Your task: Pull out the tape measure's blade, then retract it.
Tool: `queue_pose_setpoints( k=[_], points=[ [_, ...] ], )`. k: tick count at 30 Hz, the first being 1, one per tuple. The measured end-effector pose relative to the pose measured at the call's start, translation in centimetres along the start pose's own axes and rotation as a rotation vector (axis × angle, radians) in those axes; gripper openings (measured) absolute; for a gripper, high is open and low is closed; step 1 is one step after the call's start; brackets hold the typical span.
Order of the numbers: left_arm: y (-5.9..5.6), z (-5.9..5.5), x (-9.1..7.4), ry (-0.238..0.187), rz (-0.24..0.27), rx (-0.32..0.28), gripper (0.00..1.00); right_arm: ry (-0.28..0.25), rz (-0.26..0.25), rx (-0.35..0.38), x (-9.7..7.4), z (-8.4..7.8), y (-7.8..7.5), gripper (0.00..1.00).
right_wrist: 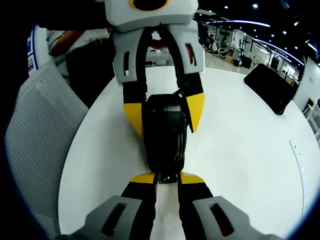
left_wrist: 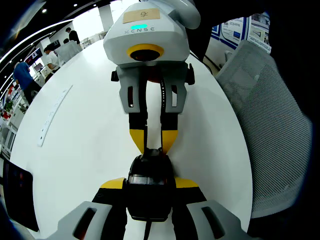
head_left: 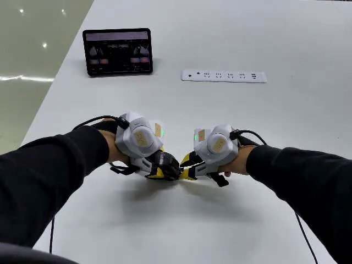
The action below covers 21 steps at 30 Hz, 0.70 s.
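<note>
The left gripper (left_wrist: 150, 186) is clamped across the black tape (right_wrist: 165, 131), one jaw on each flank of the case. Whether the case rests on the table (head_left: 231, 220) or hangs just over it I cannot tell. The right gripper (right_wrist: 167, 178) meets it nose to nose, jaws pressed almost together on the blade tip (right_wrist: 168, 175) at the case mouth. The two pairs of yellow tips stand just beside each other, with nothing drawn out between them. I judge this the very start of the pull. Next, the right gripper should draw straight away from the mouth while the left holds the case firm; so narrow a bite could slip. Well beyond the left gripper stands a tablet (head_left: 117, 50), and beyond the right lies a power strip (head_left: 224, 76).
</note>
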<state>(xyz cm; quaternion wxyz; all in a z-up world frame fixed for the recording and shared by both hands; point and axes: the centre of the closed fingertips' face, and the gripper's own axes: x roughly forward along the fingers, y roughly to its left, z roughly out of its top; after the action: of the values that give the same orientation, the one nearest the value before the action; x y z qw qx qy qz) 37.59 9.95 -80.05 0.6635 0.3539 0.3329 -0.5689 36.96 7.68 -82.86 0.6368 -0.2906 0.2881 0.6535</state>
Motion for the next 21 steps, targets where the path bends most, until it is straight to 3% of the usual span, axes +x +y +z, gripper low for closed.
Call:
queue_pose_setpoints(
  k=[5, 7, 9, 11, 12, 13, 21],
  points=[
    [0.0, 0.0, 0.0, -0.003, 0.001, -0.003, 0.31, 0.018, 0.005, -0.011, 0.4, -0.3, 0.2, 0.15],
    [0.0, 0.0, 0.1, -0.004, 0.001, -0.003, 0.31, 0.019, -0.019, -0.015, 0.5, -0.4, -0.2, 0.12],
    [0.1, 0.0, 0.1, -0.005, 0.001, -0.003, 0.31, 0.015, -0.001, -0.008, 0.5, -0.5, -0.2, 0.11],
    [0.1, 0.0, 0.1, -0.004, 0.003, -0.005, 0.31, 0.02, 0.004, 0.051, 0.5, -0.6, -0.3, 0.09],
    [0.1, 0.0, 0.1, -0.005, 0.003, -0.005, 0.31, 0.022, 0.005, 0.035, 0.6, -0.5, -0.4, 0.08],
    [0.1, 0.0, 0.1, -0.006, 0.002, -0.004, 0.31, 0.031, 0.006, -0.031, 0.6, -0.5, -0.3, 0.08],
    [0.1, 0.0, 0.1, 0.003, 0.003, -0.002, 0.31, 0.046, 0.012, -0.018, 0.0, -1.1, -0.2, 0.06]
  ],
)
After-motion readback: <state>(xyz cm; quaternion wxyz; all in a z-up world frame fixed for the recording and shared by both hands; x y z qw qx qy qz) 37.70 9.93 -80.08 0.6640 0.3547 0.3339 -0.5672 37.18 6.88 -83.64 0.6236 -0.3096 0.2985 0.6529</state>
